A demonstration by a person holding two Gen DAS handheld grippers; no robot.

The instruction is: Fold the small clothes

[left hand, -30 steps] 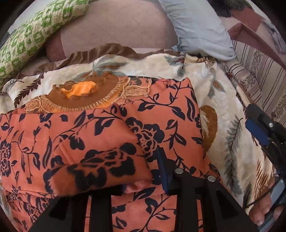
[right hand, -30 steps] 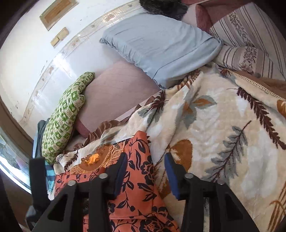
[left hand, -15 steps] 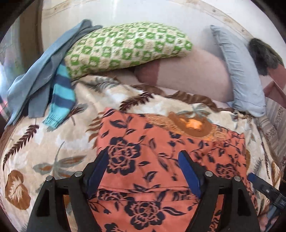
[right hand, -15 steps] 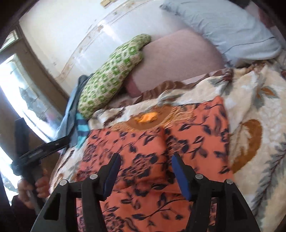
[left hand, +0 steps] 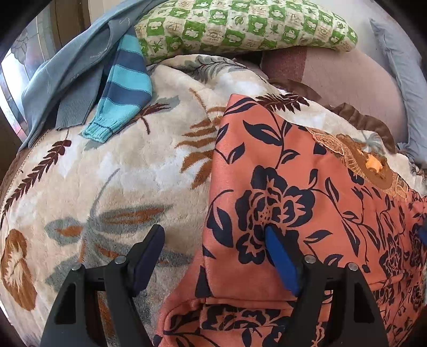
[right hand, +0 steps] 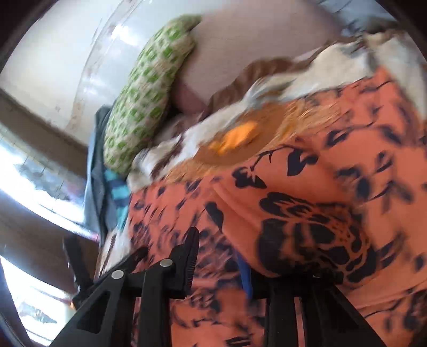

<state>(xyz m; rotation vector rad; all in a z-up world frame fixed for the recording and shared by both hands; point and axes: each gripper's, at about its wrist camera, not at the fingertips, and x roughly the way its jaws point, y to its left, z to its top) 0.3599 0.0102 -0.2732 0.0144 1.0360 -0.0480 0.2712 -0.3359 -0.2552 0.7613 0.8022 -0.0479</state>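
An orange garment with dark blue flowers [left hand: 293, 186] lies on the leaf-patterned blanket [left hand: 120, 173], partly folded, its brown embroidered neckline [left hand: 368, 162] at the far right. My left gripper [left hand: 213, 256] is open and straddles the garment's left edge: the right finger rests over the cloth, the left finger over the blanket. In the blurred right wrist view the garment [right hand: 307, 200] fills the frame. My right gripper [right hand: 221, 259] is open just above it, and a fold of cloth hides most of its right finger.
A green checked pillow [left hand: 240, 24] and a pink bolster [left hand: 347, 80] lie at the head of the bed. A grey-blue garment and a blue striped sleeve [left hand: 125, 85] lie at the far left. A window [right hand: 26, 173] is at the left.
My left gripper swung left and down to the garment's left edge. My right gripper dropped close to the cloth and tilted; its view is now blurred by motion.
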